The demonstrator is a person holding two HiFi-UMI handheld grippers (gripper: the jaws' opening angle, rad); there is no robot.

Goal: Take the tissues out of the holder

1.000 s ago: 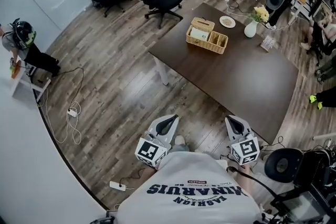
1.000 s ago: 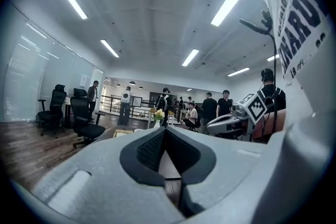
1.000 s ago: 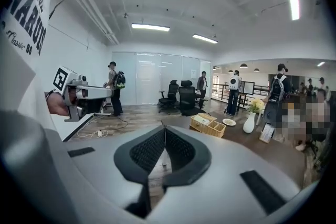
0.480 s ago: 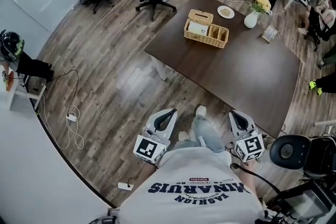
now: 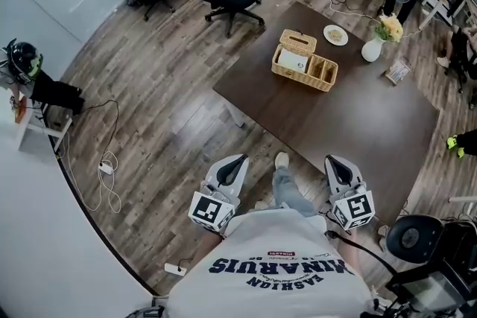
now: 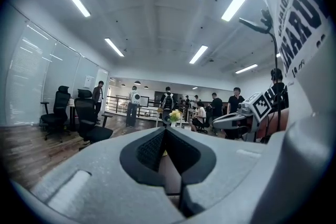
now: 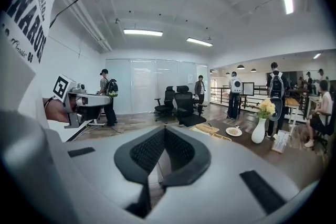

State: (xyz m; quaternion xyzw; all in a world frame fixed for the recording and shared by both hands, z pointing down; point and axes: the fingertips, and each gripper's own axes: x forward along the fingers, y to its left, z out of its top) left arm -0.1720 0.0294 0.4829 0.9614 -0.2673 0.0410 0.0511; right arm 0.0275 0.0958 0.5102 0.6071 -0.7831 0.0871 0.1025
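Closer now: rectangular woven wicker holder [image 5: 298,80] on dark smooth table [image 5: 358,123].

The dark brown rectangular bench [image 5: 350,112] carries a tan woven wicker holder [image 5: 304,73] and a white vase of yellow flowers [image 5: 373,49]. The wood plank floor [image 5: 160,112] is grey-brown. The light grey left hand-held gripper [image 5: 237,162] and right hand-held gripper [image 5: 335,162] bear black-and-white square-patterned cubes.

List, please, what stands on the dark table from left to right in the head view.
wicker basket → small plate → white vase with flowers → small standing card
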